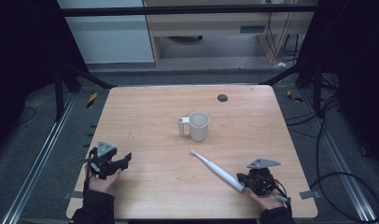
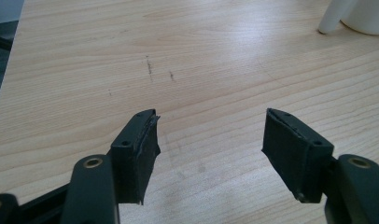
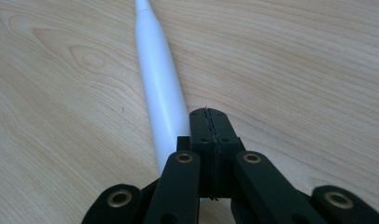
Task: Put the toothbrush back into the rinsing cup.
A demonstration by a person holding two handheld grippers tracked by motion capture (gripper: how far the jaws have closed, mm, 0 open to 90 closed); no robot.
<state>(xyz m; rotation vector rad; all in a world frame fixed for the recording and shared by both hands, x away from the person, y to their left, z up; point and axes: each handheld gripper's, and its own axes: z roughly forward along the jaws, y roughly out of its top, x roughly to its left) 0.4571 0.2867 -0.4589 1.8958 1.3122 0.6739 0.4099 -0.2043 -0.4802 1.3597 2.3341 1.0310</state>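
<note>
High view first: my right gripper (image 1: 246, 183) sits low at the near right of the table (image 1: 150, 112), and the white electric toothbrush (image 1: 214, 170) lies flat on the wood, its thick handle end right at my right gripper and its thin brush head pointing away from it, up and to the left toward the white mug (image 1: 198, 126). The mug stands upright well beyond the brush tip, its handle turned toward my left side.

Along my right gripper (image 3: 207, 112) in the right gripper view, the two black jaws are pressed flat together, seam to seam, with nothing between them. The toothbrush (image 3: 162, 93) runs just beside them on their left, passing under the linkage near the base; I cannot tell whether the jaws touch it, but they are not clamped around it.

My left gripper (image 1: 128, 157) rests at the near left of the table, well apart from both the toothbrush and the mug. In the left gripper view its jaws stand wide apart over bare wood, left gripper (image 2: 211, 123) holding nothing, and the foot of the mug (image 2: 365, 18) shows far ahead and off to the right of the jaws.
</note>
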